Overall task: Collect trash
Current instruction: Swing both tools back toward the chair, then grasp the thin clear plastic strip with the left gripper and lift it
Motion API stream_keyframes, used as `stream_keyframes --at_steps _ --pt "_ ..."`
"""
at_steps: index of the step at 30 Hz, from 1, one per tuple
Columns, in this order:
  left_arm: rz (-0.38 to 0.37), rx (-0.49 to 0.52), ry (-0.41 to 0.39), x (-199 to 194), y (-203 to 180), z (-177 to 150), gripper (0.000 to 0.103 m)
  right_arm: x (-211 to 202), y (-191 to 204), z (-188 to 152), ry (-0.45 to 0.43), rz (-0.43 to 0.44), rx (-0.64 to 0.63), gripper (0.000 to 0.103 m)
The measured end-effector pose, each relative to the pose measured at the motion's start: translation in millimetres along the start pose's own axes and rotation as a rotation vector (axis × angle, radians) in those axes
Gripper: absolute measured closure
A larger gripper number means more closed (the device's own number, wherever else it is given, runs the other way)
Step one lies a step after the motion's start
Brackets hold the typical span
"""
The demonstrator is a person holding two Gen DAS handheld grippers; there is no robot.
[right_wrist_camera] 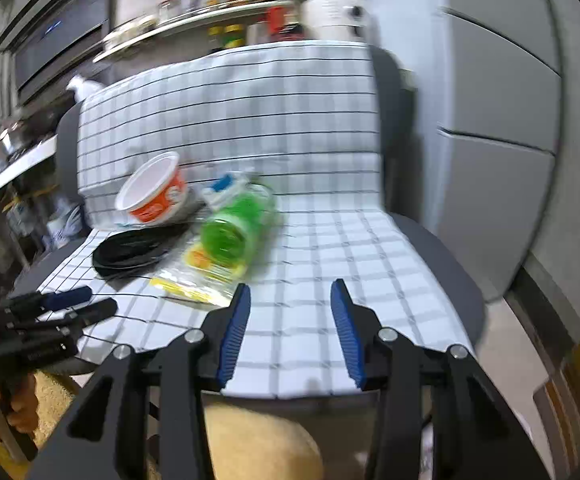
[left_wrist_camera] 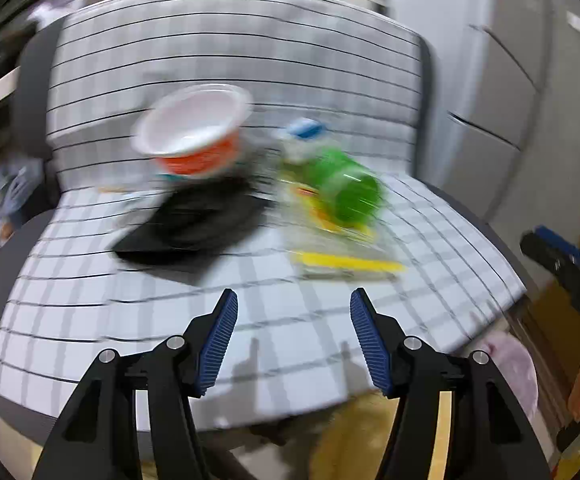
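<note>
A chair [right_wrist_camera: 330,240] with a white checked cloth [right_wrist_camera: 250,112] over its seat and back fills the middle of both views. The trash lies on the seat. In the right wrist view, a white and orange cup [right_wrist_camera: 154,194] is tipped on its side left of the middle. Just below it is a black round lid [right_wrist_camera: 130,250]. Right of the cup lies a green plastic bottle [right_wrist_camera: 236,222] on its side, resting on a clear wrapper with yellow edges [right_wrist_camera: 194,280]. The left wrist view is blurry, but the cup [left_wrist_camera: 196,132], the lid [left_wrist_camera: 194,224], the bottle [left_wrist_camera: 342,188] and the wrapper [left_wrist_camera: 350,266] show there too.

The left claw [left_wrist_camera: 294,308] is spread apart with nothing in it, low in its frame over the front of the seat. The right claw [right_wrist_camera: 290,304] is spread apart and empty too, just right of the wrapper.
</note>
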State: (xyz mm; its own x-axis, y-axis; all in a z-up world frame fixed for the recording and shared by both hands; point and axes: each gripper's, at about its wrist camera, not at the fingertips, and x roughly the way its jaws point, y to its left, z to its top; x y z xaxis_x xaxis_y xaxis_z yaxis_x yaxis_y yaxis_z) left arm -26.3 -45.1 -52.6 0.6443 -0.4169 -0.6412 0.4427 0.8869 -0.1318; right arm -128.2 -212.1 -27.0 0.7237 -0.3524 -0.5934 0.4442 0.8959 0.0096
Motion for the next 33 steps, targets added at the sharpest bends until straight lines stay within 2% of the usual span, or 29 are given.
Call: stream_keyframes --at_steps 6,12,15,20,23,29,31,33 --pt "0.122 -0.130 -0.040 -1.0 63.5 31.4 0.043 40.9 43.1 30.0 0.003 0.050 -0.065 0.060" --pt "0.206 -0.233 -0.049 23.8 119.8 67.3 0.045 76.3 70.4 55.3 -0.019 0.061 -0.105 0.060" --pt "0.212 -0.255 -0.042 42.0 131.5 77.9 0.046 92.3 76.4 63.3 -0.030 0.052 -0.114 0.060" --pt "0.184 -0.356 -0.025 75.0 159.6 95.6 0.046 110.7 79.9 68.8 -0.036 0.057 -0.100 0.060" --pt "0.159 -0.408 0.033 98.7 174.9 99.7 0.058 118.3 82.5 67.6 -0.026 0.060 -0.115 0.060" --pt "0.086 -0.451 0.085 123.7 178.9 94.0 0.063 126.7 86.5 65.6 -0.015 0.062 -0.134 0.060" --pt "0.047 -0.465 0.092 129.0 177.2 94.2 0.082 127.3 88.7 65.6 -0.011 0.060 -0.135 0.060" --pt "0.048 -0.460 0.071 123.8 174.8 95.0 0.092 125.1 92.0 65.5 -0.009 0.061 -0.142 0.060"
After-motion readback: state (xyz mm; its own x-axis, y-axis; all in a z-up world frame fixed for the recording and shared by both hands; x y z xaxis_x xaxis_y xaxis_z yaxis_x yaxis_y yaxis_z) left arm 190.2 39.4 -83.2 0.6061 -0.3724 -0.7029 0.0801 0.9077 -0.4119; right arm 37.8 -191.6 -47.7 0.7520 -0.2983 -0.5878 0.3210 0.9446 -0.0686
